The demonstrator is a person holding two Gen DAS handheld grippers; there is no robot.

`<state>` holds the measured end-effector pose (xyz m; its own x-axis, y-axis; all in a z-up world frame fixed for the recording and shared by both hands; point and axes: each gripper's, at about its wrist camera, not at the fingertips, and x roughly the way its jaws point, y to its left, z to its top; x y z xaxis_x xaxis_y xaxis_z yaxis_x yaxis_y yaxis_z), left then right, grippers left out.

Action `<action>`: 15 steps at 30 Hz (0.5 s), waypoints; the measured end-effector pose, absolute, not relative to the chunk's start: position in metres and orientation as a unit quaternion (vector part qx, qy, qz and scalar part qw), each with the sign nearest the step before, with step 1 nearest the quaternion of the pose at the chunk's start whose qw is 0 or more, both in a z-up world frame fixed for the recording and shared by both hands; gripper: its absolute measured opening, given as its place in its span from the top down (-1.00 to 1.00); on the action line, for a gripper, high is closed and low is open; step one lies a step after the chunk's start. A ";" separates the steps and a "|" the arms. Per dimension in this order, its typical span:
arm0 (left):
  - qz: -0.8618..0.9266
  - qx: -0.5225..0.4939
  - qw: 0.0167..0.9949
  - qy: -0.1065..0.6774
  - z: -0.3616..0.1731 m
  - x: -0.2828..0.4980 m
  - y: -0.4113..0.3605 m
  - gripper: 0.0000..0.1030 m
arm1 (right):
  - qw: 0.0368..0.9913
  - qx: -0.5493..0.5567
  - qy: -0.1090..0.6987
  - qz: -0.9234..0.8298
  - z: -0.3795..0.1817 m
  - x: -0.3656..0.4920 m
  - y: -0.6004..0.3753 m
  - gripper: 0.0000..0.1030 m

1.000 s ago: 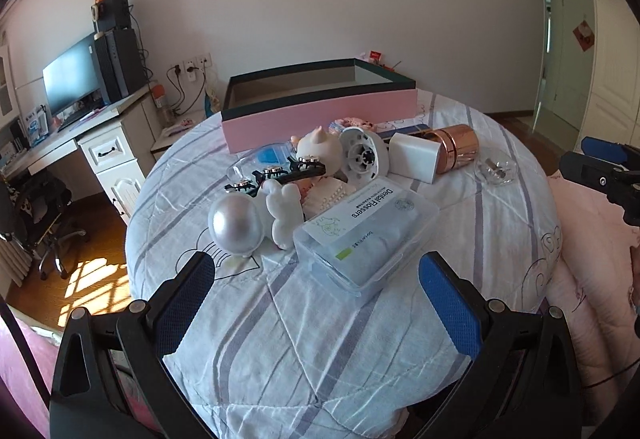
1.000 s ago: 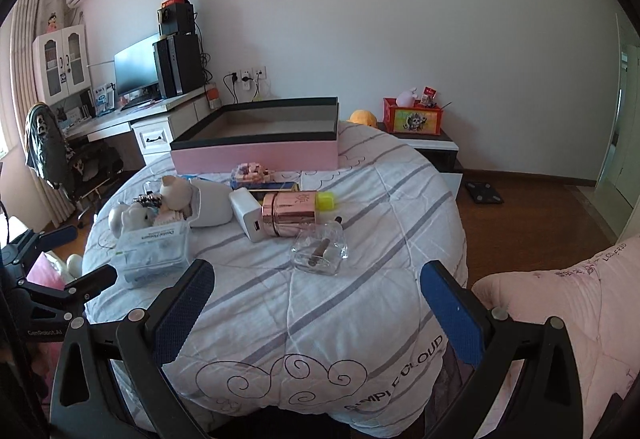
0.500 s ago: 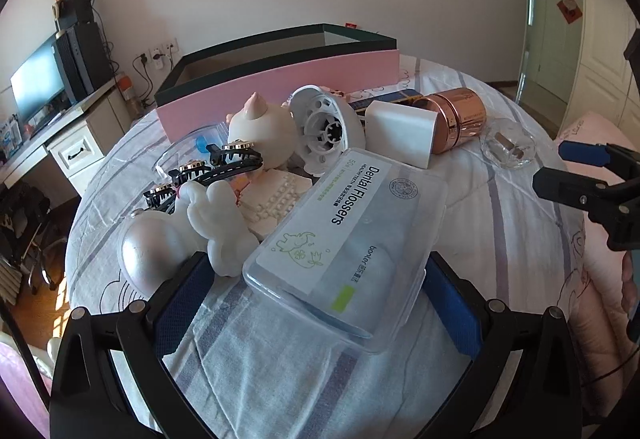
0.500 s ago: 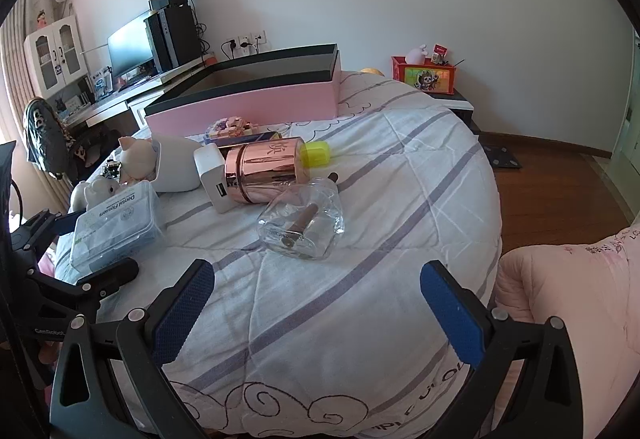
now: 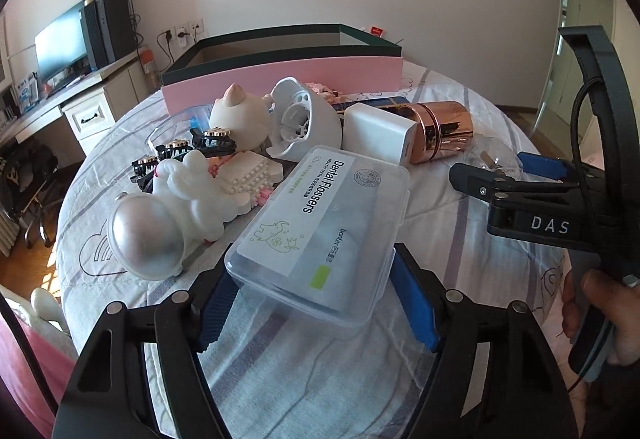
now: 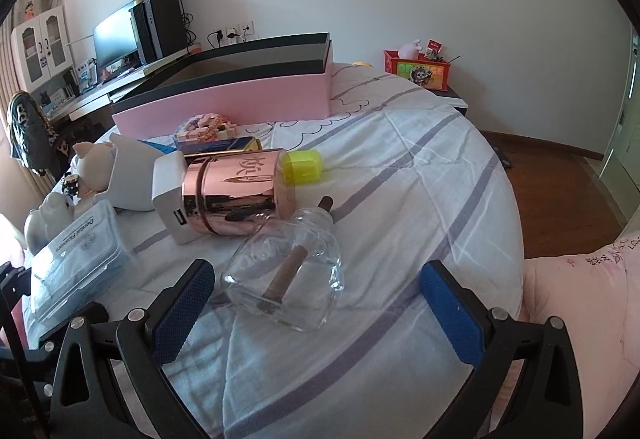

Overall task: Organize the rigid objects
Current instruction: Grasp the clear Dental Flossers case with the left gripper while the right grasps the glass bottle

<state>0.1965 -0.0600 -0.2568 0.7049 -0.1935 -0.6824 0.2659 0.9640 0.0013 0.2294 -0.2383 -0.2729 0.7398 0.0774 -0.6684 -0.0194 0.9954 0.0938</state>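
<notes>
A clear plastic box point(image 5: 320, 223) labelled Dental Flossers lies on the striped bedspread point(image 5: 304, 367). My left gripper point(image 5: 316, 299) straddles its near end. Its jaws are closing, and the blue pads point(image 5: 416, 303) stand right at the box's sides without clearly pressing. My right gripper point(image 6: 316, 303) is open. An empty glass bottle point(image 6: 284, 279) with a cork lies on its side between and just ahead of its fingers. The open pink box point(image 5: 280, 79) with a dark rim stands at the back. In the left wrist view the right gripper point(image 5: 496, 169) reaches in from the right, held by a hand point(image 5: 600, 319).
Crowded behind the flosser box are a silver-headed white figure point(image 5: 160, 231), black clips point(image 5: 180, 151), a pig figure point(image 5: 240, 119), a white fan-like shell point(image 5: 304, 127), a white charger point(image 5: 380, 131) and a rose-gold can point(image 6: 240, 195). A yellow cap point(image 6: 304, 167) lies nearby. Pink bedding point(image 6: 580, 299) lies to the right.
Both grippers moved forward and down toward the bed. The left one came over the flosser box and its jaws narrowed. The right one closed in on the glass bottle.
</notes>
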 end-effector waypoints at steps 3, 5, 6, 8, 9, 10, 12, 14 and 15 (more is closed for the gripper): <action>-0.116 0.044 0.922 0.366 -0.258 0.198 -0.063 -0.74 | 0.934 0.034 0.356 0.021 -0.272 0.230 -0.242 -0.65; -0.114 0.052 0.922 0.365 -0.258 0.200 -0.069 -0.83 | 0.935 0.033 0.352 0.026 -0.273 0.228 -0.246 -0.40; -0.118 0.057 0.922 0.363 -0.258 0.201 -0.073 -0.83 | 0.936 0.035 0.349 0.028 -0.273 0.227 -0.249 -0.29; -0.121 0.061 0.923 0.360 -0.259 0.203 -0.077 -0.40 | 0.938 0.040 0.344 0.033 -0.272 0.224 -0.254 -0.07; -0.132 0.059 0.920 0.364 -0.260 0.204 -0.078 -0.36 | 0.938 0.044 0.341 0.038 -0.271 0.223 -0.257 0.01; -0.138 0.058 0.920 0.363 -0.259 0.205 -0.079 -0.36 | 0.938 0.049 0.341 0.046 -0.271 0.223 -0.260 0.01; -0.144 0.060 0.919 0.363 -0.258 0.204 -0.079 -0.35 | 0.938 0.051 0.338 0.053 -0.270 0.222 -0.263 0.01; -0.149 0.052 0.920 0.360 -0.255 0.203 -0.078 -0.33 | 0.938 0.054 0.337 0.057 -0.269 0.221 -0.264 0.01; -0.158 0.048 0.919 0.357 -0.253 0.202 -0.078 -0.33 | 0.939 0.058 0.335 0.058 -0.268 0.220 -0.264 0.01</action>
<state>0.2018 -0.0779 -0.2528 0.6949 -0.2553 -0.6722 0.3246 0.9456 -0.0237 0.2198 -0.2643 -0.2682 0.7691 0.1482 -0.6217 -0.0707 0.9865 0.1477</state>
